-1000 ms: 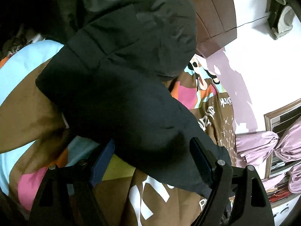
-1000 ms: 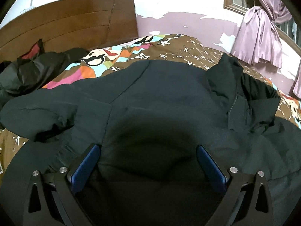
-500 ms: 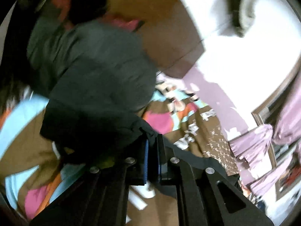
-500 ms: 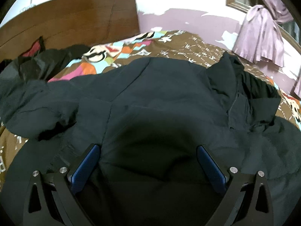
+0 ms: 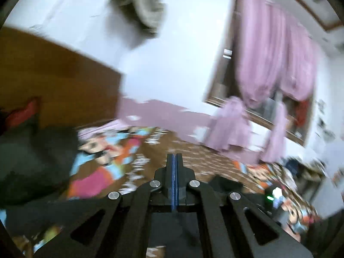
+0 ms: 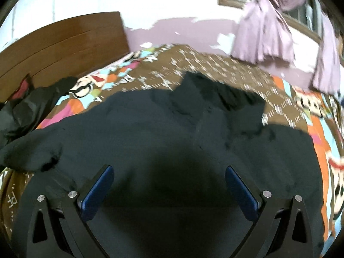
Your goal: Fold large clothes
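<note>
A large black jacket (image 6: 150,133) lies spread on the patterned brown bedspread (image 6: 225,68), collar toward the far side. My right gripper (image 6: 169,172) is open just above the jacket's near part, holding nothing. My left gripper (image 5: 174,157) is shut, its blue pads pressed together; dark fabric (image 5: 64,212) stretches below its jaws, and I cannot see whether any is pinched between them. The left wrist view is blurred and points up across the bed toward the wall.
A wooden headboard (image 6: 64,40) stands at the far left, with a second dark garment and a red item (image 6: 23,105) heaped below it. Purple curtains (image 6: 264,38) hang at a window on the far right. A greenish garment (image 5: 139,6) hangs on the white wall.
My left gripper was open over the black fabric, then shut and swung upward, so its view now faces the wall and curtains. My right gripper stayed open; the jacket's left side was pulled flatter.
</note>
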`<state>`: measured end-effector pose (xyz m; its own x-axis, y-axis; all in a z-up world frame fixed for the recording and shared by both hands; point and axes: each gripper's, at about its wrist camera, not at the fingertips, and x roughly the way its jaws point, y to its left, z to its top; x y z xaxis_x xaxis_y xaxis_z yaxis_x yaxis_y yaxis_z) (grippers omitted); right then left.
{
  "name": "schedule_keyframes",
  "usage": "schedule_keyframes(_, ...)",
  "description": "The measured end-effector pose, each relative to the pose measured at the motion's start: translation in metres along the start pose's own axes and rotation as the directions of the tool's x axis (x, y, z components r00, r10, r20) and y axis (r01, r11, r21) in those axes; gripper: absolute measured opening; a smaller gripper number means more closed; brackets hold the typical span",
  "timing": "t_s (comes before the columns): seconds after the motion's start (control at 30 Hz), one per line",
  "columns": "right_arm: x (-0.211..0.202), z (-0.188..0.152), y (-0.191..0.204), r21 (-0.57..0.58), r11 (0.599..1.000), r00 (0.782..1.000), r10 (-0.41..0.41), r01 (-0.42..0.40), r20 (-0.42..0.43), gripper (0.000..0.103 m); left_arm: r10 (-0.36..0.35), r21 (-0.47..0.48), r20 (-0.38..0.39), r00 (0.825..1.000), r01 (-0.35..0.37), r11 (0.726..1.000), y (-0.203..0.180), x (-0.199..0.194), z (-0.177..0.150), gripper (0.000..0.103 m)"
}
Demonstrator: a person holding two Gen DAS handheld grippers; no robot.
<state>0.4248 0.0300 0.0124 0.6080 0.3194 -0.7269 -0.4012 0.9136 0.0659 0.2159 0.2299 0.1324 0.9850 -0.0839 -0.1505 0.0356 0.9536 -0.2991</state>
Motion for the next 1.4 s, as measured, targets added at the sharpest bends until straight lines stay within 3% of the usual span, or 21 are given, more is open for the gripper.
schedule_keyframes(0.1, -0.006, -0.009, -0.013, 0.006, 1.0, 0.999, 0.016, -0.016, -0.03, 0.103, -0.059, 0.013, -0.057, 0.997, 0.06, 0.998, -0.031, 0.018, -0.007, 0.0)
schedule_keyframes(0.17, -0.011, -0.013, -0.018, 0.0, 1.0, 0.999, 0.02, -0.02, -0.029, 0.103, -0.071, -0.037, -0.112, 0.991, 0.067, 0.997, -0.038, 0.029, -0.017, 0.0)
schedule_keyframes(0.27, -0.013, -0.014, -0.021, 0.001, 1.0, 0.999, 0.03, -0.03, -0.034, 0.103, 0.009, -0.162, -0.185, 0.983, -0.04, 0.986, -0.021, 0.035, -0.033, 0.0)
schedule_keyframes(0.37, -0.009, -0.015, -0.01, -0.003, 0.999, 0.998, 0.051, -0.051, -0.046, 0.103, 0.113, -0.303, -0.282, 0.953, -0.201, 0.932, 0.01, 0.034, -0.043, 0.007)
schedule_keyframes(0.4, -0.006, -0.016, -0.004, -0.012, 0.998, 0.997, 0.058, -0.059, -0.051, 0.103, 0.151, -0.367, -0.315, 0.937, -0.267, 0.891, 0.029, 0.033, -0.049, 0.011)
schedule_keyframes(0.47, -0.001, -0.016, 0.007, -0.034, 0.996, 0.995, 0.077, -0.079, -0.06, 0.103, 0.206, -0.456, -0.342, 0.917, -0.354, 0.817, 0.058, 0.021, -0.053, 0.039)
schedule_keyframes(0.53, 0.004, -0.017, 0.021, -0.059, 0.993, 0.993, 0.099, -0.103, -0.067, 0.103, 0.28, -0.563, -0.342, 0.897, -0.434, 0.703, 0.091, 0.002, -0.062, 0.052)
schedule_keyframes(0.63, 0.011, -0.019, 0.044, -0.111, 0.985, 0.99, 0.122, -0.13, -0.073, 0.103, 0.339, -0.675, -0.366, 0.866, -0.498, 0.544, 0.134, -0.018, -0.072, 0.053)
schedule_keyframes(0.7, 0.015, -0.02, 0.058, -0.146, 0.979, 0.988, 0.135, -0.145, -0.076, 0.103, 0.358, -0.717, -0.385, 0.851, -0.52, 0.464, 0.156, -0.025, -0.079, 0.053)
schedule_keyframes(0.73, 0.016, -0.02, 0.062, -0.156, 0.976, 0.987, 0.139, -0.15, -0.076, 0.103, 0.362, -0.732, -0.394, 0.845, -0.526, 0.432, 0.163, -0.027, -0.083, 0.053)
schedule_keyframes(0.8, 0.019, -0.02, 0.074, -0.181, 0.97, 0.986, 0.15, -0.161, -0.075, 0.103, 0.333, -0.777, -0.403, 0.852, -0.511, 0.368, 0.176, -0.025, -0.092, 0.053)
schedule_keyframes(0.9, 0.019, -0.02, 0.08, -0.197, 0.965, 0.984, 0.159, -0.171, -0.073, 0.103, 0.313, -0.805, -0.414, 0.855, -0.505, 0.313, 0.196, -0.021, -0.1, 0.053)
schedule_keyframes(1.0, 0.017, -0.019, 0.079, -0.196, 0.966, 0.985, 0.158, -0.168, -0.069, 0.103, 0.31, -0.804, -0.401, 0.862, -0.493, 0.333, 0.206, -0.013, -0.097, 0.051)
schedule_keyframes(1.03, 0.015, -0.019, 0.076, -0.191, 0.967, 0.986, 0.156, -0.166, -0.066, 0.103, 0.316, -0.802, -0.382, 0.868, -0.482, 0.352, 0.207, -0.012, -0.094, 0.051)
schedule_keyframes(1.07, 0.013, -0.019, 0.071, -0.184, 0.97, 0.987, 0.15, -0.159, -0.063, 0.103, 0.324, -0.794, -0.364, 0.873, -0.473, 0.382, 0.206, -0.01, -0.088, 0.035)
schedule_keyframes(1.13, 0.009, -0.017, 0.063, -0.168, 0.975, 0.989, 0.137, -0.144, -0.053, 0.103, 0.358, -0.73, -0.358, 0.862, -0.498, 0.469, 0.198, -0.006, -0.076, 0.013)
schedule_keyframes(1.17, 0.007, -0.016, 0.057, -0.159, 0.978, 0.99, 0.13, -0.136, -0.048, 0.103, 0.379, -0.692, -0.343, 0.859, -0.504, 0.516, 0.19, 0.001, -0.068, 0.011)
schedule_keyframes(1.3, -0.005, -0.011, 0.029, -0.1, 0.99, 0.995, 0.096, -0.099, -0.026, 0.103, 0.412, -0.478, -0.203, 0.888, -0.457, 0.75, 0.133, 0.014, -0.024, 0.006)
schedule_keyframes(1.4, -0.017, -0.006, 0.002, -0.045, 0.997, 0.998, 0.063, -0.063, -0.004, 0.103, 0.345, -0.28, -0.103, 0.933, -0.36, 0.89, 0.071, 0.024, -0.004, 0.006)
